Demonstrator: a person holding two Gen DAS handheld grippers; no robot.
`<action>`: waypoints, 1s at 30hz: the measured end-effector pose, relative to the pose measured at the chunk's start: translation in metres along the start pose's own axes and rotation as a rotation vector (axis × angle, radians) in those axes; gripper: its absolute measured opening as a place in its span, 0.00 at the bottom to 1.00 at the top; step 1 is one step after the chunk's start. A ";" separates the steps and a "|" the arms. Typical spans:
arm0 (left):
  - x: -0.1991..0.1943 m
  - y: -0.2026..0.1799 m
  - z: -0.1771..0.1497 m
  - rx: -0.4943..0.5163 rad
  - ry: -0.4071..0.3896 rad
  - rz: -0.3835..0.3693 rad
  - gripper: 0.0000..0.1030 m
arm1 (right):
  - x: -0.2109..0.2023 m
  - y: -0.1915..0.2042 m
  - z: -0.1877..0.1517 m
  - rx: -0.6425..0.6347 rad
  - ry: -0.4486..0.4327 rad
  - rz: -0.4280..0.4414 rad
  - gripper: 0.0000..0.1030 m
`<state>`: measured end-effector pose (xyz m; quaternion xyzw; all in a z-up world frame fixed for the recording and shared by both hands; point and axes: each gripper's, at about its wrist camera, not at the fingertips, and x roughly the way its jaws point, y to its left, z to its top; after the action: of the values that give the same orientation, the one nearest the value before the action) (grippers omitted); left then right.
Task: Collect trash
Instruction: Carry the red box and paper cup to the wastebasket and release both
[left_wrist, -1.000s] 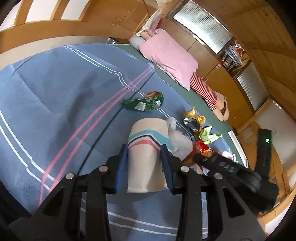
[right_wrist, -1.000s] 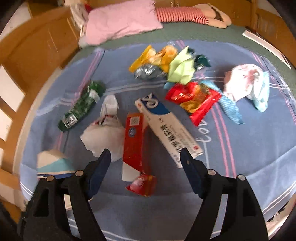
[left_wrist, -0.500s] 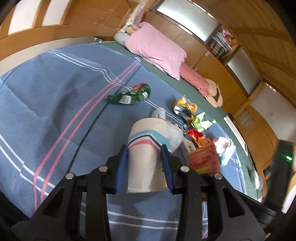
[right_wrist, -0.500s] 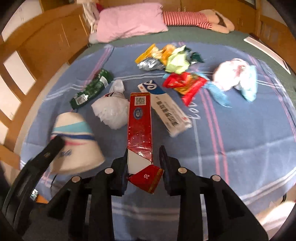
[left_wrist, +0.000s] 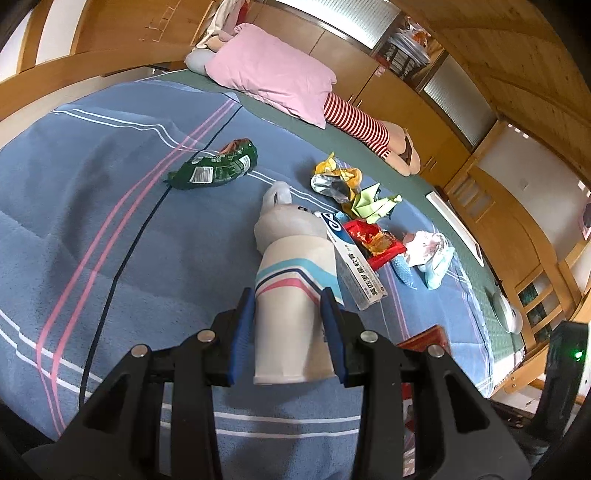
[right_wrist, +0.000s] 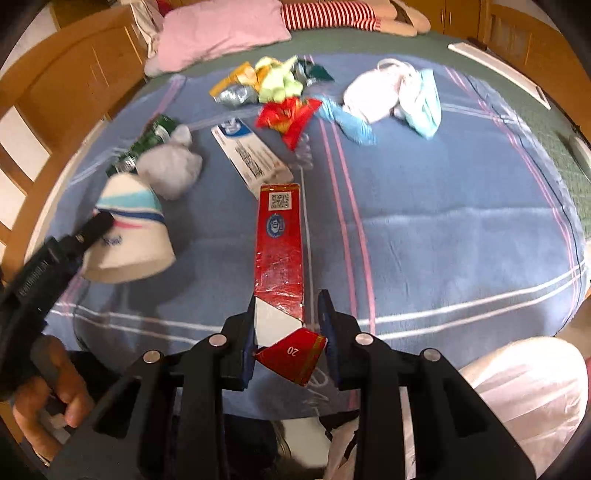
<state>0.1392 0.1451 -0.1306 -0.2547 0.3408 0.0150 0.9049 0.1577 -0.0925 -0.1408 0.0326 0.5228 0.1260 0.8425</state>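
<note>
My left gripper (left_wrist: 288, 325) is shut on a white paper cup (left_wrist: 291, 306) with blue and pink stripes; the cup also shows in the right wrist view (right_wrist: 127, 236). My right gripper (right_wrist: 288, 328) is shut on a long red carton (right_wrist: 280, 251), held above the blue striped blanket (right_wrist: 443, 221). Loose trash lies on the blanket: a green snack bag (left_wrist: 214, 170), a white plastic bag (right_wrist: 170, 168), a blue-and-white box (right_wrist: 247, 155), red wrappers (right_wrist: 288, 118), yellow and green wrappers (right_wrist: 266, 83) and white-blue masks (right_wrist: 399, 96).
A pink pillow (left_wrist: 273, 74) and a striped-legged doll (left_wrist: 369, 129) lie at the bed's far side. Wooden bed rails (right_wrist: 66, 85) and cabinets surround the bed. A pale plastic bag (right_wrist: 528, 398) is at lower right, near the bed's front edge.
My right gripper has closed on the red carton, lifted it and drawn back toward the bed's near edge. The left gripper has kept the cup and swung right.
</note>
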 end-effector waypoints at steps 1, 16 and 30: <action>0.000 0.000 0.000 0.003 0.001 0.001 0.36 | 0.004 0.000 -0.001 0.003 0.013 0.000 0.30; -0.003 -0.002 0.000 0.007 -0.005 -0.017 0.36 | -0.028 0.000 -0.002 -0.014 -0.088 0.058 0.30; -0.008 -0.002 -0.001 0.004 -0.006 -0.051 0.36 | -0.138 -0.094 -0.068 -0.176 -0.153 -0.058 0.30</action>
<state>0.1328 0.1438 -0.1253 -0.2614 0.3316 -0.0082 0.9064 0.0560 -0.2227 -0.0689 -0.0472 0.4446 0.1440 0.8828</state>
